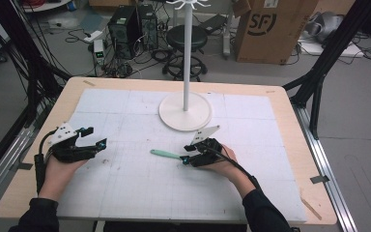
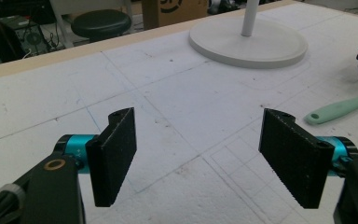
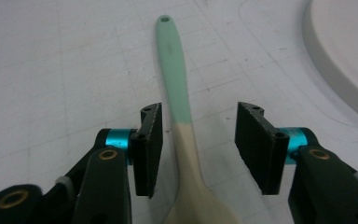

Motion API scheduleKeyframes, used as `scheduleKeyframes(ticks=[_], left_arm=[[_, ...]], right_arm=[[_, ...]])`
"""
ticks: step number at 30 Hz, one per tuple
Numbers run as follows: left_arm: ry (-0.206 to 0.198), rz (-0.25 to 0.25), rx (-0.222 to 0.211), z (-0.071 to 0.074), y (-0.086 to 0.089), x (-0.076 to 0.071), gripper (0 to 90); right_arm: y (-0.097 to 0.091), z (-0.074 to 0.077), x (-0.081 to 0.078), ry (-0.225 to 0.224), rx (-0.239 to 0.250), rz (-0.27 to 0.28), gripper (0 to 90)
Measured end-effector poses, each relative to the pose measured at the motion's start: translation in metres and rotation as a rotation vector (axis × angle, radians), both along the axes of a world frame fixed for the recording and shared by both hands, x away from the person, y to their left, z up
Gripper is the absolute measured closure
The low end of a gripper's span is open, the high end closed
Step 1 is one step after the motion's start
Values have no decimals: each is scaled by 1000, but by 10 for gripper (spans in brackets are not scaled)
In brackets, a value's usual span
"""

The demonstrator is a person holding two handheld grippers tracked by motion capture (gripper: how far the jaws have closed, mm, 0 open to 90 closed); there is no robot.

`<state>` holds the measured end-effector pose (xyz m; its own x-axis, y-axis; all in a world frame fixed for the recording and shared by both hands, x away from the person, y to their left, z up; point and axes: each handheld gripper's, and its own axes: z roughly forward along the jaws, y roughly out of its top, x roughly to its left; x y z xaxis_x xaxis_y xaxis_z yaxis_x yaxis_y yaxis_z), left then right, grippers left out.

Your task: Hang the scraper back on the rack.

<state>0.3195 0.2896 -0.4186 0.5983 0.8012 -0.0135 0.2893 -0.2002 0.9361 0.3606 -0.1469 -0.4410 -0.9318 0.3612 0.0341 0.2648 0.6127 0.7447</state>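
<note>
Grey floor (image 1: pixel 357 145) — black stool (image 1: pixel 187 36), cardboard box (image 1: pixel 270 29) (cables around), 2 computer towers (image 1: pixel 131 26).

Legible text: "SF" in a dark round logo on the side of the brown cardboard box (image 1: pixel 270 26), on the floor beyond the table, far ahead of the right gripper (image 1: pixel 192 157) (box top cropped). No other markings readable.

My right gripper (image 3: pixel 198 144) has rough matt black pads (image 3: pixel 150 140) astride a smooth matt spoon (image 3: pixel 179 112), mint handle, cream bowl; the table (image 1: pixel 280 94) edge looks wooden.
</note>
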Motion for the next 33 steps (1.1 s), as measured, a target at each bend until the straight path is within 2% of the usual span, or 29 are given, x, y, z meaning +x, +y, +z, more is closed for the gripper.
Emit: scheduleKeyframes(ticks=[3,8,9,13,17,23,26,29,33], left_arm=[[1,-3,3,0,0,0,282],[5,-5,3,0,0,0,283],[7,-8,11,-1,0,0,283],[7,-9,16,-1,-1,0,283],[8,-11,15,-1,-1,0,283],[8,-15,23,-1,-2,0,284],[8,-15,23,-1,-3,0,284],[10,-16,25,-2,-2,1,284],[10,-18,21,-2,-2,1,283]], right_arm=[[2,-3,-1,-11,-30,16,598],[3,-3,-2,-12,-35,19,680],[4,-3,-3,-19,-38,26,722],[3,-3,-3,-5,-37,26,762],[1,-5,-1,16,-14,13,797],[1,-5,-1,23,-8,0,809],[0,-5,0,56,18,-24,812],[0,-4,0,49,30,-42,812],[-2,6,-1,31,65,-57,813]])
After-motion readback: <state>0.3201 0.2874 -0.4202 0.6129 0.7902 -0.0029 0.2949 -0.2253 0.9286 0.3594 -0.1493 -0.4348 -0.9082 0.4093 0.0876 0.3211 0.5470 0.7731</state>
